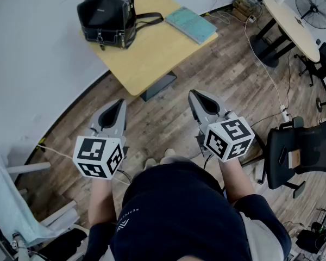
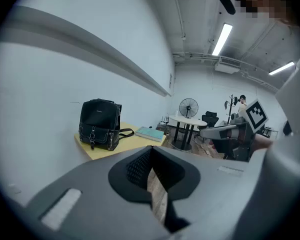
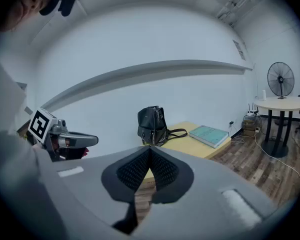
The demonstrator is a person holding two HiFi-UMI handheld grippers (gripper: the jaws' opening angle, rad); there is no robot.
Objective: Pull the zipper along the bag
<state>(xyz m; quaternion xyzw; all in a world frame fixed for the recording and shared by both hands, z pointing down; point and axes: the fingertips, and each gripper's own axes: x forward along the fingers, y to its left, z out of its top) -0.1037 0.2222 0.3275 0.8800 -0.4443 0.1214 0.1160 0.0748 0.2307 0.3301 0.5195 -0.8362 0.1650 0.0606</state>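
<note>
Bag [image 1: 107,16] upright on the bench [image 1: 152,53], well ahead of both claws and touched by neither.

The black bag stands near the bench edge farthest from the claws. Its strap trails toward a teal book [image 1: 191,24] that lies flat to its right. Its zipper is too small to make out. The left claw [image 1: 118,102] is clenched on nothing, its tips together over the wooden floor [image 1: 217,75], and the bag sits ahead of it and somewhat to its left. The right claw [image 1: 191,93] is clenched and empty too, beside the left one and apart from it. In the right gripper view the bag is straight ahead, just above the meeting tips. Farther off, ahead and to the right of the right claw, stand a round table [image 1: 290,20] and a fan [image 1: 313,7].
</note>
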